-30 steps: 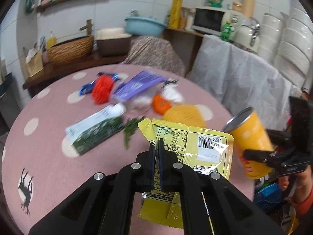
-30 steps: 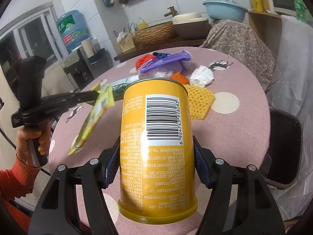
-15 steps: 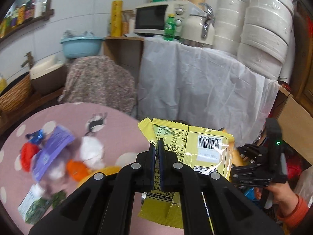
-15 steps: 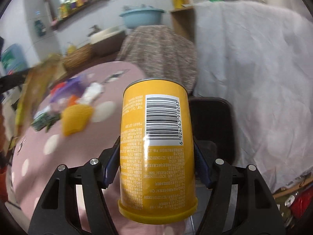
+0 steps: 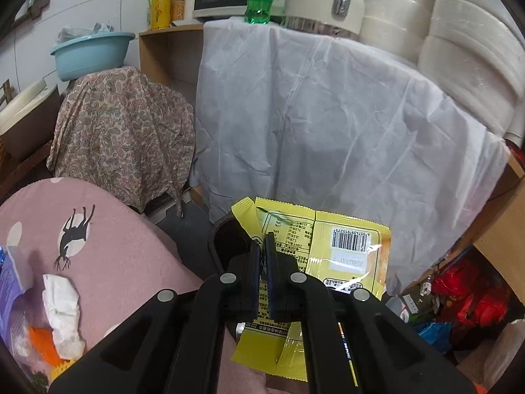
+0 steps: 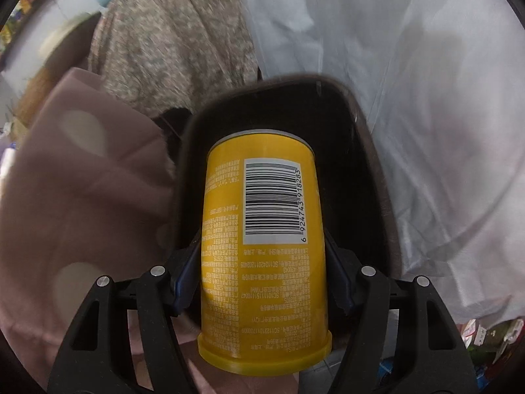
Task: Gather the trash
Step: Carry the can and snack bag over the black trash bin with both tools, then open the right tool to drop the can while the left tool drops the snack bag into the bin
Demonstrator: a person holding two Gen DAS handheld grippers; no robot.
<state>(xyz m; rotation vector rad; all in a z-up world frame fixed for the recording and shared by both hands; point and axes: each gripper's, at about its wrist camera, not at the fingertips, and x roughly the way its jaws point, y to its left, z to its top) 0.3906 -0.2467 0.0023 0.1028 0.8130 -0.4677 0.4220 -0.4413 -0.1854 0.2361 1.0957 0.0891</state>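
My left gripper (image 5: 263,246) is shut on a flat yellow snack wrapper (image 5: 344,256) with a barcode, held past the table's edge above a dark bin (image 5: 226,233). In the right wrist view my right gripper (image 6: 262,262) is shut on a yellow cylindrical can (image 6: 262,236) with a barcode label. The can points down into the mouth of the dark bin (image 6: 361,124), which stands between the pink table and a white cloth.
The pink dotted tablecloth (image 5: 108,239) bears a crumpled white tissue (image 5: 62,308), an orange scrap (image 5: 42,344) and a purple packet (image 5: 10,282). A paisley-covered chair (image 5: 121,134) and a white-draped counter (image 5: 328,124) hem in the bin. Red and blue bags (image 5: 466,295) lie on the floor.
Both grippers have swung off the table to the right, toward the bin. The right one has tipped downward, so the can now hangs over the bin's mouth. Both grips are unchanged.
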